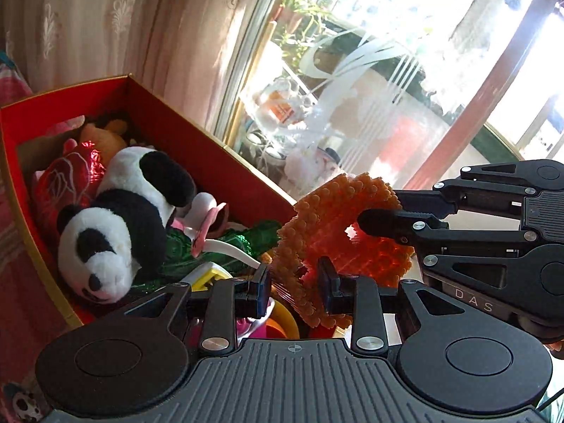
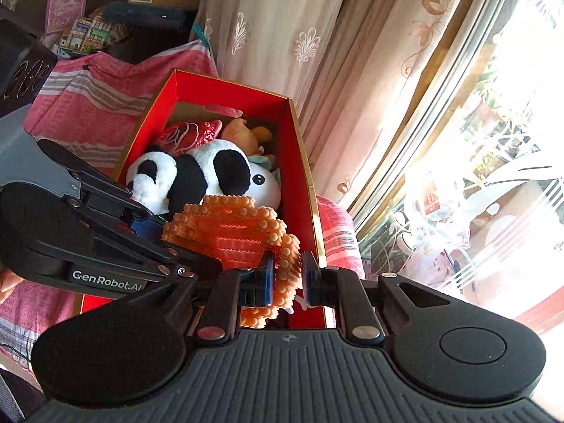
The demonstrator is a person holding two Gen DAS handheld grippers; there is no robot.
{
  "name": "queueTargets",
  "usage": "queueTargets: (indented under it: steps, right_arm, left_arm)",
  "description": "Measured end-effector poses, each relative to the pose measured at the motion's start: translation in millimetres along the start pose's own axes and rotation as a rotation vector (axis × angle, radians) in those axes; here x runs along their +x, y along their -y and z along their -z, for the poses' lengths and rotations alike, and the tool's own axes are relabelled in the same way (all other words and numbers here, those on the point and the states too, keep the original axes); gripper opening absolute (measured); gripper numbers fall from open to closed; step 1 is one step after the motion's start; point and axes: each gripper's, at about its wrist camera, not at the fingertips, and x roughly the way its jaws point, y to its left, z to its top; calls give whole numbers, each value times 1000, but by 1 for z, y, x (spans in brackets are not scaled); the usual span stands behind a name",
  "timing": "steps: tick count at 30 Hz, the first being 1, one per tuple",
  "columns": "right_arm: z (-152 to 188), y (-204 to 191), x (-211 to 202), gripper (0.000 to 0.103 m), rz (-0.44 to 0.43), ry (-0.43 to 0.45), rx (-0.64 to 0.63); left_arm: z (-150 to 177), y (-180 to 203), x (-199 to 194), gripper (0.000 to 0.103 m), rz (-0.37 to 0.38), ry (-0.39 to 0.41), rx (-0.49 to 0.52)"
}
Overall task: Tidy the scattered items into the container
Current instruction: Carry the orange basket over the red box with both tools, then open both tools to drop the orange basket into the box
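Both grippers pinch one orange studded-brick model (image 1: 338,246) over the near end of the red box (image 1: 218,162): left gripper (image 1: 294,289) and right gripper (image 2: 285,278) each have fingers pressed on its rim. The left view alone shows green foil (image 1: 211,250) beside the panda plush (image 1: 116,232); the right view alone shows a pink bag (image 2: 67,1). Lettering reads "DAS" and "GenRobot.AI".

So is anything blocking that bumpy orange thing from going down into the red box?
No barrier, but the red box is nearly full: the plush panda lies right beneath the orange studded piece, which both hand-held grippers hold above it.
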Motion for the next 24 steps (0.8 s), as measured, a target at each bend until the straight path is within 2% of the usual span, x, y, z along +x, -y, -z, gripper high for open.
queueTargets:
  steps: [4, 5, 6, 8, 10, 15, 24]
  right_arm:
    - [4, 7, 20, 18, -34, -37, -19]
    - [5, 9, 26, 19, -43, -51, -21]
    - [7, 11, 32, 22, -47, -62, -22]
    - [9, 16, 40, 55, 11, -57, -14]
    - [10, 26, 40, 63, 27, -32, 19]
    - [10, 34, 34, 68, 32, 6, 62]
    - [13, 24, 42, 70, 46, -21, 70]
  left_arm:
    - [-1, -4, 18, 28, -11, -33, -21]
    - [-1, -6, 22, 41, -9, -45, -23]
    - [0, -6, 26, 47, -16, -59, -18]
    - [1, -5, 28, 70, -29, -66, -4]
    - [2, -4, 25, 80, -50, -40, 20]
    - [-4, -1, 17, 82, -34, -22, 26]
    - [7, -2, 14, 83, -35, -50, 59]
